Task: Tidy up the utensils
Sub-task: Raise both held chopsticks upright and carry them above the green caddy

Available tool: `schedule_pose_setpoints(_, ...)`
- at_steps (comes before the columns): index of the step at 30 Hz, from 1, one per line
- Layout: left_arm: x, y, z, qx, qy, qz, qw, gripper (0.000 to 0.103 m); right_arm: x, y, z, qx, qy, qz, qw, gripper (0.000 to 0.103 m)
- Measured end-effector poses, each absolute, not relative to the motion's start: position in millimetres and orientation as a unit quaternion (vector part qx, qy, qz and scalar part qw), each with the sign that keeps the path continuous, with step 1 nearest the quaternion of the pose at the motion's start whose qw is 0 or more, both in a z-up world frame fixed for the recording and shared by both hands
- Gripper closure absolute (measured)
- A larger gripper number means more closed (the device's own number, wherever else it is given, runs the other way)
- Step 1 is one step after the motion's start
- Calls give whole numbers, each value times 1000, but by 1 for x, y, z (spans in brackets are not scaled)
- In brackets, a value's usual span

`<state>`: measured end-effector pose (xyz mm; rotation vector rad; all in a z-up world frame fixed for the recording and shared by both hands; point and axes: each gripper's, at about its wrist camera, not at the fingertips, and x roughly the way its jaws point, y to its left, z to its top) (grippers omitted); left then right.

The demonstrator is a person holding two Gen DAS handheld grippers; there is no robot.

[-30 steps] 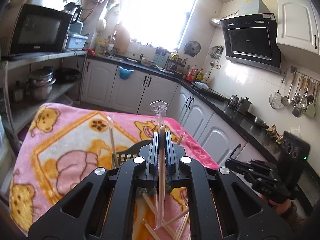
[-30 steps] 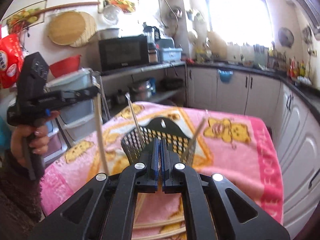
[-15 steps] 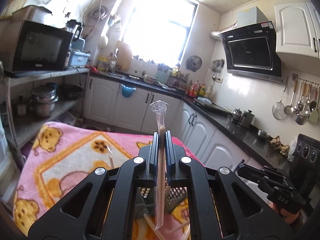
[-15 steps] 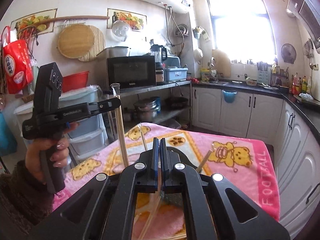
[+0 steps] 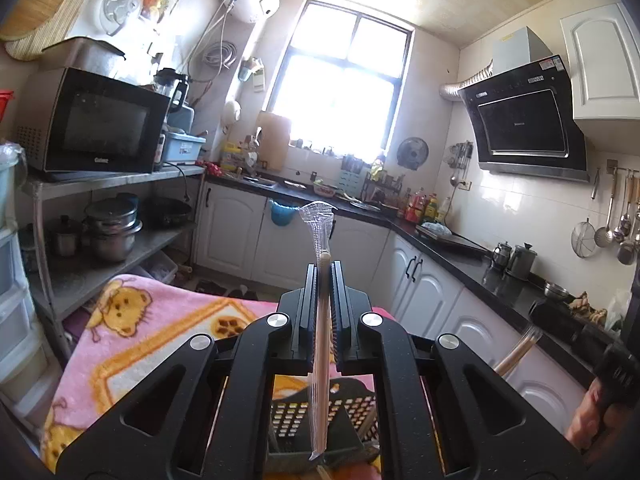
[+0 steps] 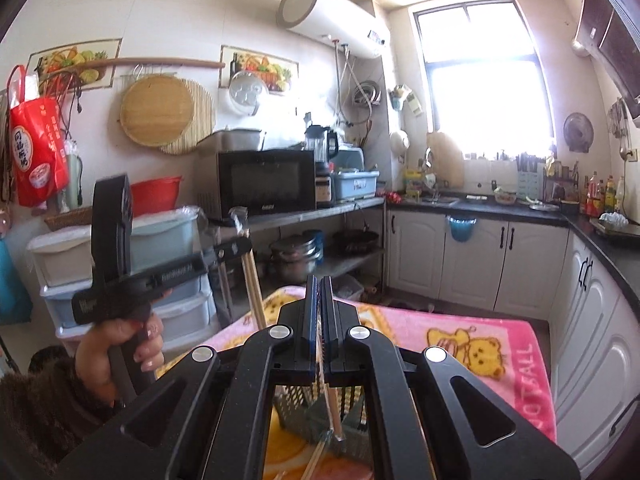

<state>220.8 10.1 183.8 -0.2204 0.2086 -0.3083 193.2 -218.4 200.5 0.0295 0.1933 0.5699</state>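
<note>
1. Wrapped chopsticks [image 5: 321,332] stand upright, clamped between the left gripper [image 5: 322,280] fingers.
2. Right gripper [image 6: 319,292] fingers are closed on another chopstick pair [image 6: 332,408].
3. Utensil basket [image 5: 308,420] sits below both, on the pink-blanketed surface [image 5: 160,332].

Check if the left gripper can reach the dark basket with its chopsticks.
Probably yes. The left gripper, shut on wrapped chopsticks, hangs above the basket, whose open top shows below it. Nothing lies between; the right gripper, holding another pair, is off to the side.
</note>
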Motion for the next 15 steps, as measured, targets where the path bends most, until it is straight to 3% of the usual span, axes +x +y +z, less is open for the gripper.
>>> schedule_pose_setpoints(15,236,4,180,-92,86,-129,984,99,226,-220,226,39,69,272,959,101)
